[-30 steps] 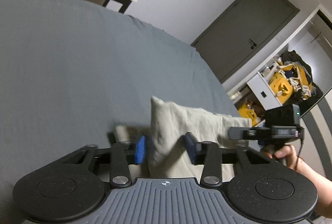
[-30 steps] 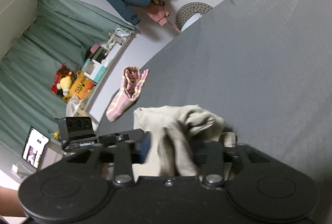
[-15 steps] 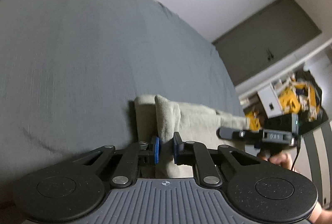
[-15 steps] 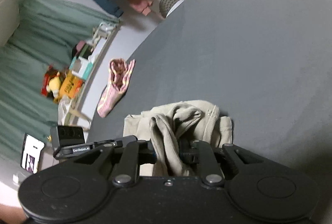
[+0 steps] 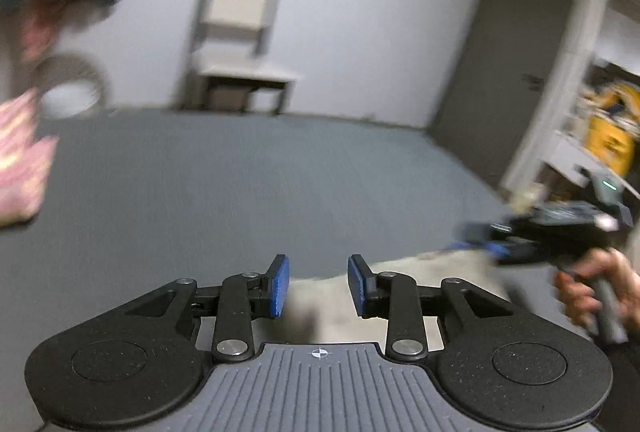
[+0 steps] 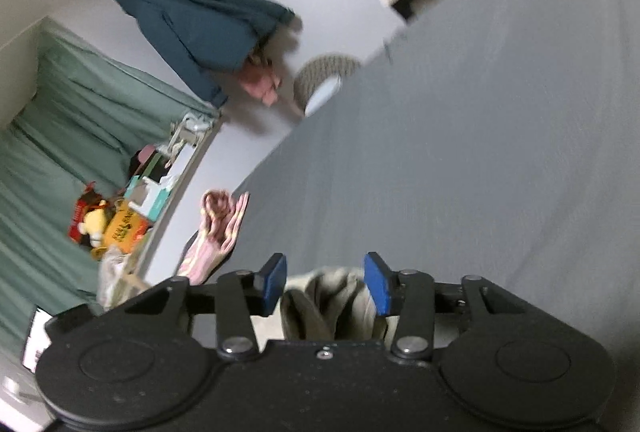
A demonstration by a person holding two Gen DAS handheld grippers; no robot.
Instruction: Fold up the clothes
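Note:
A beige garment (image 5: 400, 276) lies bunched on the grey bed sheet (image 5: 248, 184), low in both views. My left gripper (image 5: 318, 284) is open, its blue pads apart, with the cloth just beyond and below them. In the right wrist view the beige garment (image 6: 332, 300) shows as a crumpled fold between and beneath my right gripper (image 6: 326, 284), whose jaws are also open. The right gripper (image 5: 492, 248) appears at the right edge of the left wrist view, held by a hand (image 5: 592, 288). Both views are motion-blurred.
A pink striped garment (image 5: 20, 168) lies at the bed's left edge, also the pink striped garment (image 6: 218, 232). Beyond the bed stand a chair (image 5: 240, 44), a grey door (image 5: 508, 64), a shelf with yellow items (image 5: 608, 140), a hanging dark teal jacket (image 6: 208, 28) and green curtains (image 6: 60, 160).
Both grippers were shut on the beige garment half a second ago; both have now opened and lifted back. The views have swung upward toward the room.

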